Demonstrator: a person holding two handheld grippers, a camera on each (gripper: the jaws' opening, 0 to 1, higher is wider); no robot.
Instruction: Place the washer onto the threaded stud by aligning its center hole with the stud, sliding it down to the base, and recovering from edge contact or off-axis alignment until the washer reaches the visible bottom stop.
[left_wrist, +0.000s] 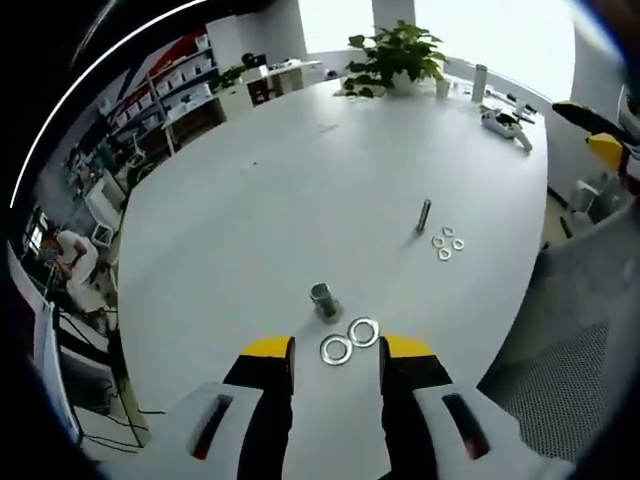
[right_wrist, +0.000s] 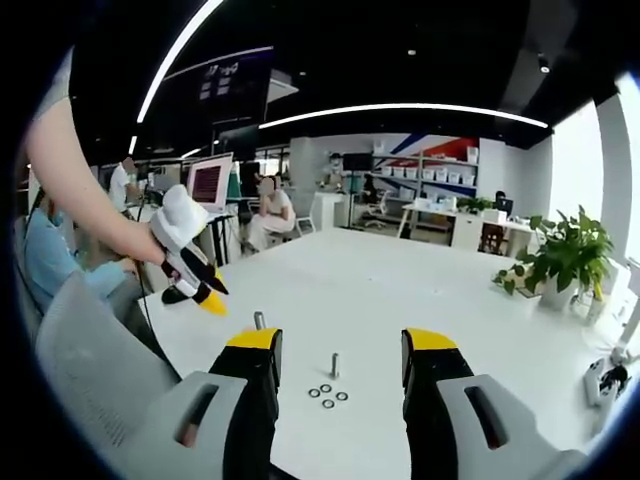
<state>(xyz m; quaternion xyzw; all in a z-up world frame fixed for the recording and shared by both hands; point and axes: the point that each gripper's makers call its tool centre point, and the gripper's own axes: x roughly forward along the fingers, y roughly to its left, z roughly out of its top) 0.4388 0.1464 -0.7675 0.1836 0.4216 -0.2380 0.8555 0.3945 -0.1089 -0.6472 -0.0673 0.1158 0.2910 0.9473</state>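
Note:
My left gripper hangs open just above the white table. Two large steel washers lie flat between its yellow-tipped jaws. Just beyond them a thick threaded stud stands upright. Farther off stands a thinner stud with several small washers beside it. My right gripper is open and holds nothing, high above the thin stud and the small washers. The thick stud rises near its left jaw. A hand holds the left gripper in the right gripper view.
A potted plant and a white tool sit at the table's far end. A grey mesh chair stands by the near edge. Shelves, a monitor and seated people surround the table.

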